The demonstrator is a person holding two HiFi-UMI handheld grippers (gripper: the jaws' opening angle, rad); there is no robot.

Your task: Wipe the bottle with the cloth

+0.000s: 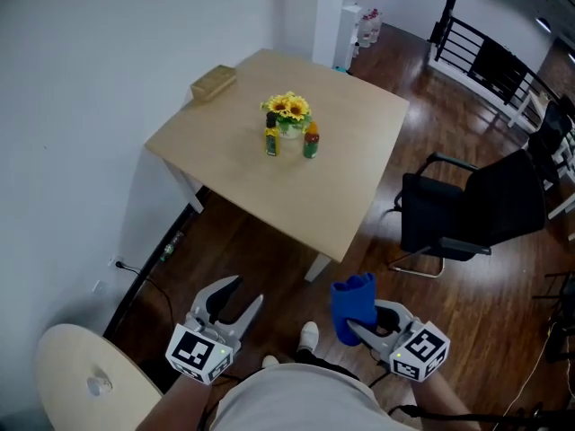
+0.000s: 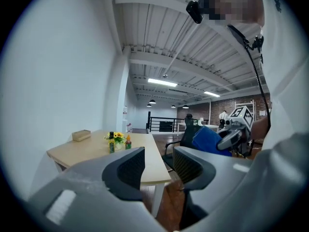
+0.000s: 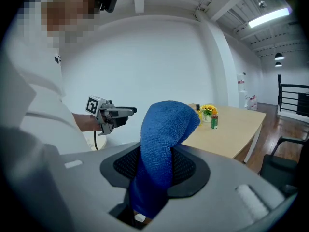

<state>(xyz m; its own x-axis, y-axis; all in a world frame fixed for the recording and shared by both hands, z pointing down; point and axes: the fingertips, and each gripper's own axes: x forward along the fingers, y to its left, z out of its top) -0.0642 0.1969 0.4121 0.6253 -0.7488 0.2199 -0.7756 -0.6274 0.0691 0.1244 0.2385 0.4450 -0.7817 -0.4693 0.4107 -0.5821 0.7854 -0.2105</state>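
Note:
Two small bottles stand on the wooden table by a pot of sunflowers: a yellow-labelled one and a green one with an orange cap. Both grippers hang well short of the table, over the floor. My right gripper is shut on a blue cloth, which stands up between its jaws. My left gripper is open and holds nothing. The left gripper view shows the bottles far off and the cloth in the other gripper.
A cardboard box lies at the table's far corner. A black office chair stands right of the table. A round pale tabletop is at the lower left, and a cable runs on the floor by the wall.

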